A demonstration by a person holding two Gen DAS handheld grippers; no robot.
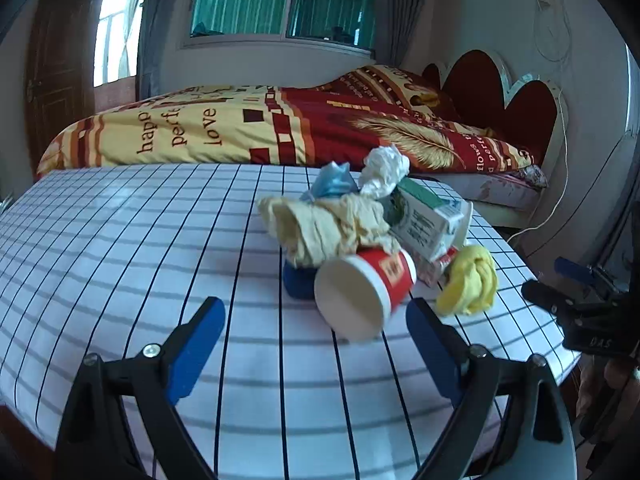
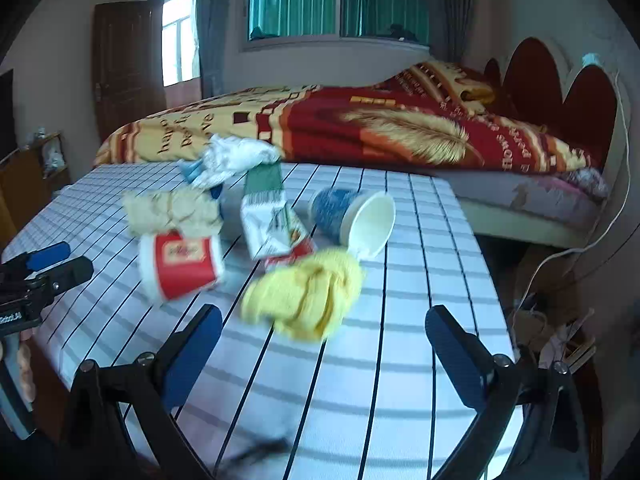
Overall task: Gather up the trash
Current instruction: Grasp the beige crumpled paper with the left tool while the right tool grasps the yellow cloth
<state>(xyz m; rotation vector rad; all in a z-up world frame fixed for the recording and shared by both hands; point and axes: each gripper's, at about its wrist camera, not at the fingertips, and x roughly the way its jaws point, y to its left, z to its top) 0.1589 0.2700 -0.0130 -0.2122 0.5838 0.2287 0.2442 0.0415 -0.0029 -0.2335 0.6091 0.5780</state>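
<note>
Both your grippers hang over the near end of the table [image 1: 120, 240] with the checked cloth, and neither one holds anything. Your left gripper [image 1: 316, 340] has its blue pads spread wide, with the tipped-over red paper cup [image 1: 368, 288] lying just past the tips, its white bottom facing the camera. Your right gripper [image 2: 324, 344] is spread wide too, and the crumpled yellow wad [image 2: 304, 292] sits just ahead of the gap between its fingers, not touched.

The trash is all bunched in one pile toward the far right part of the table. In the left wrist view you get a beige crumpled paper [image 1: 324, 228] resting on top of the red cup, a blue crumpled bit [image 1: 334, 182] and a white crumpled tissue [image 1: 384, 172] behind it, and a green-and-white carton [image 1: 428, 220] leaning to the right. From the right wrist view there's also a blue patterned cup [image 2: 352, 216] on its side, open mouth toward you, just beyond the yellow wad.

The bed [image 1: 280, 128] with the red and yellow blanket sits right behind the table. That view is a bit blurry.
</note>
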